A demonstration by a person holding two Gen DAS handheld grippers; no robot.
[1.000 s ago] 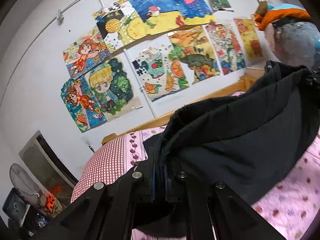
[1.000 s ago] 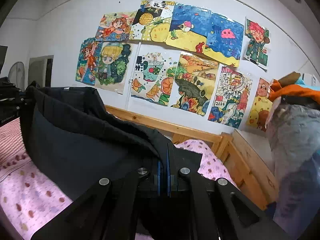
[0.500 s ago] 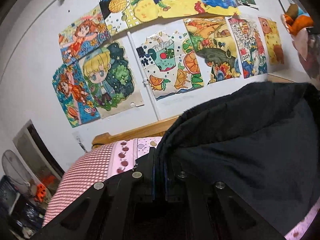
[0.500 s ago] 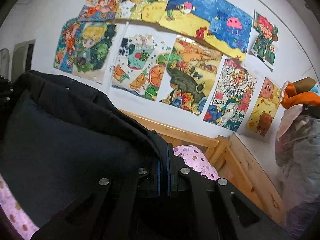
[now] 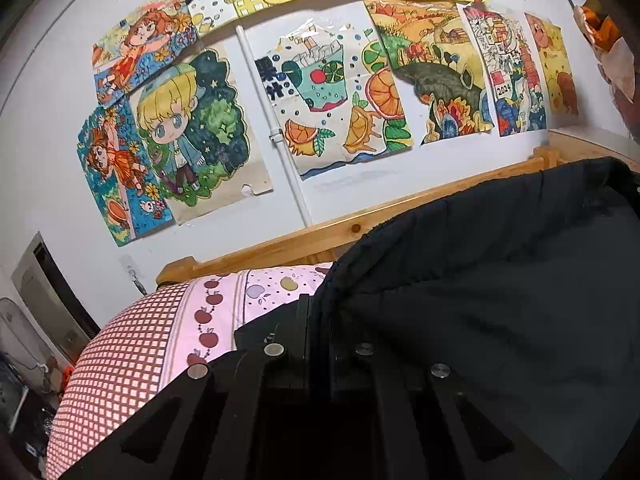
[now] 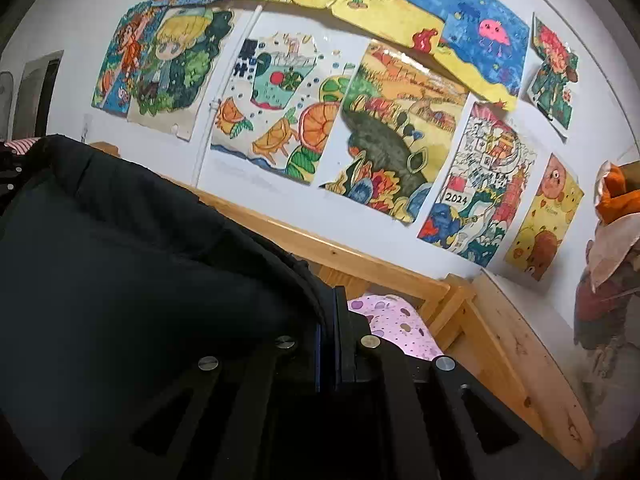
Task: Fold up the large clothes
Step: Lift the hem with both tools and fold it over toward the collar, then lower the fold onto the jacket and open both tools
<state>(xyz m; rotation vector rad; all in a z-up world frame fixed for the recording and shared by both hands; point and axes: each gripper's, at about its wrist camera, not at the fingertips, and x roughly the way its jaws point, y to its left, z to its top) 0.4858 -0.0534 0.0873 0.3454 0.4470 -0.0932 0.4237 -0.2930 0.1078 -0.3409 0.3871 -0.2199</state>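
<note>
A large black padded coat (image 5: 500, 300) hangs stretched between my two grippers over the bed. In the left wrist view my left gripper (image 5: 320, 320) is shut on the coat's edge, and the cloth spreads out to the right. The right wrist view shows my right gripper (image 6: 330, 320) shut on the other end of the same edge, with the coat (image 6: 140, 280) filling the left side. The far end of the coat reaches the other gripper at each picture's side. Most of the bed under the coat is hidden.
A pink spotted sheet (image 6: 396, 324) and a red checked pillow (image 5: 120, 360) lie on the bed. A wooden bed rail (image 5: 280, 248) runs along a white wall covered in colourful drawings (image 5: 332, 92). Bagged items (image 6: 612, 272) stand at the right.
Both grippers have carried the coat toward the wall and lower. The drawings and bed rail loom larger, and the coat covers more of the bed.
</note>
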